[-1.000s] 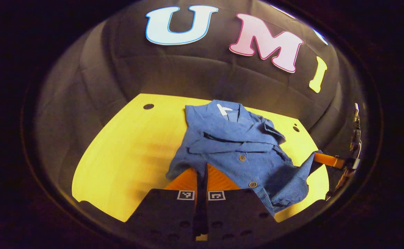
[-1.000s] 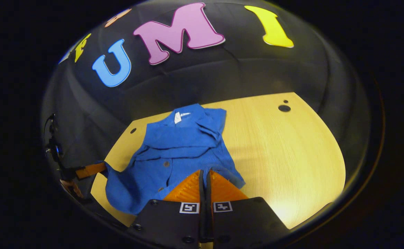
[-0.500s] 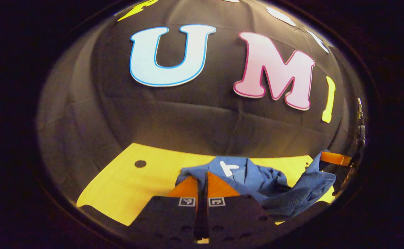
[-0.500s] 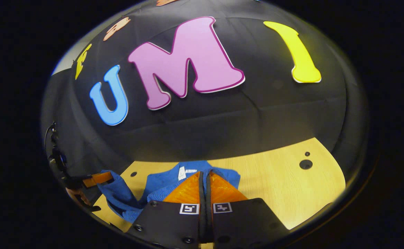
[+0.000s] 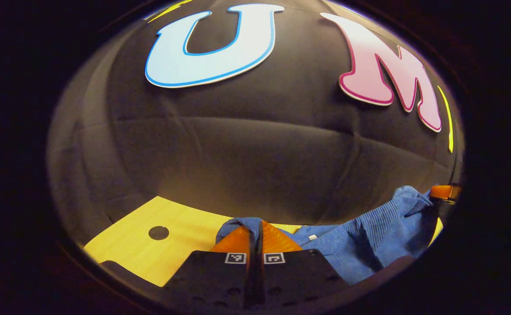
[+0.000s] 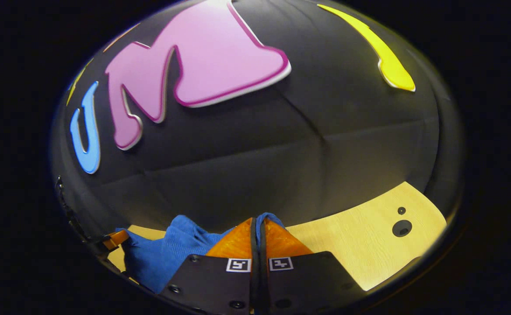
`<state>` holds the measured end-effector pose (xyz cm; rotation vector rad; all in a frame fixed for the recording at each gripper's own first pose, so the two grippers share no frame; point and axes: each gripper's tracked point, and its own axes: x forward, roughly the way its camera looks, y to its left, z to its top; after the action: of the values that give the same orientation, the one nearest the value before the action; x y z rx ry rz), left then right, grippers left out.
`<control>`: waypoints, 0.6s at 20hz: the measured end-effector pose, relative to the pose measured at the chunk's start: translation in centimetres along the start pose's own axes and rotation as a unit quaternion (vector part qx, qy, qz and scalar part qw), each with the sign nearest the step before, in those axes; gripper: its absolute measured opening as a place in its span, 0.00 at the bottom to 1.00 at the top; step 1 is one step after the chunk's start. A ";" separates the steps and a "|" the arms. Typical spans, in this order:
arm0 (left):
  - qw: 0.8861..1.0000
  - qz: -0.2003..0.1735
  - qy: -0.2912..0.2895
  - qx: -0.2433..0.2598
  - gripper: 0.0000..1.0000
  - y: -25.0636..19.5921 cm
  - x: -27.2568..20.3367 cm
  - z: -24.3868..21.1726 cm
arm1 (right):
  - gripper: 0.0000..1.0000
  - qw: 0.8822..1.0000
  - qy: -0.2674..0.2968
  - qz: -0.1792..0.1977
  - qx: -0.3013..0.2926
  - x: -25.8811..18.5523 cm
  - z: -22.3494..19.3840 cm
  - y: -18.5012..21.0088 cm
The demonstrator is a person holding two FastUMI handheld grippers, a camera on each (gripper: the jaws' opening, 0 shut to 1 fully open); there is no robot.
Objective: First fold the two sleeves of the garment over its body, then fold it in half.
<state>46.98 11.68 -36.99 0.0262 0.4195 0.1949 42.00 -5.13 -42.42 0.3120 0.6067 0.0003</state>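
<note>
The blue knitted garment [image 5: 369, 245] hangs in a sagging span between both grippers, close to the booth's back wall. My left gripper [image 5: 256, 227] is shut on one corner of its hem, which bunches over the fingertips. My right gripper [image 6: 256, 223] is shut on the other corner of the garment [image 6: 172, 249]. In the left gripper view the right gripper [image 5: 444, 192] shows at the far right with cloth in it. In the right gripper view the left gripper [image 6: 114, 239] shows at the lower left edge. The garment's collar and sleeves are hidden under the lifted cloth.
The wooden table [image 5: 181, 236] runs under the garment, with a round dark hole [image 5: 158, 232] on its left side. In the right gripper view the table [image 6: 360, 245] has two dark holes [image 6: 401, 227] near its right end. The black cloth wall stands just behind.
Both grippers carried the hem forward over the garment toward the collar and the back wall. The wall looms much larger, and the spread-out body has dropped out of sight below.
</note>
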 end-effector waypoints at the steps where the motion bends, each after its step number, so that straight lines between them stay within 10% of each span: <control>1: 1.000 -0.010 0.009 0.018 0.00 -0.4 0.8 -1.0 | 0.05 1.000 0.008 -0.001 0.002 1.0 -1.3 -0.4; 4: 0.998 -0.015 0.040 0.043 0.81 -2.2 1.0 -2.9 | 0.52 0.999 0.041 -0.013 -0.020 0.9 -3.7 -1.3; 7: 0.997 -0.021 0.067 0.010 0.83 -3.8 -1.8 -2.8 | 0.99 0.998 0.042 -0.015 -0.054 -1.7 -3.7 -1.8; 12: 0.999 -0.026 0.020 0.016 0.85 -4.6 -9.2 0.6 | 0.99 0.996 -0.028 -0.036 -0.076 -9.0 -0.6 -1.9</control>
<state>39.86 5.45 -33.01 0.0433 0.4620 0.1373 34.08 -7.59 -38.36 0.1429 0.5577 -0.0321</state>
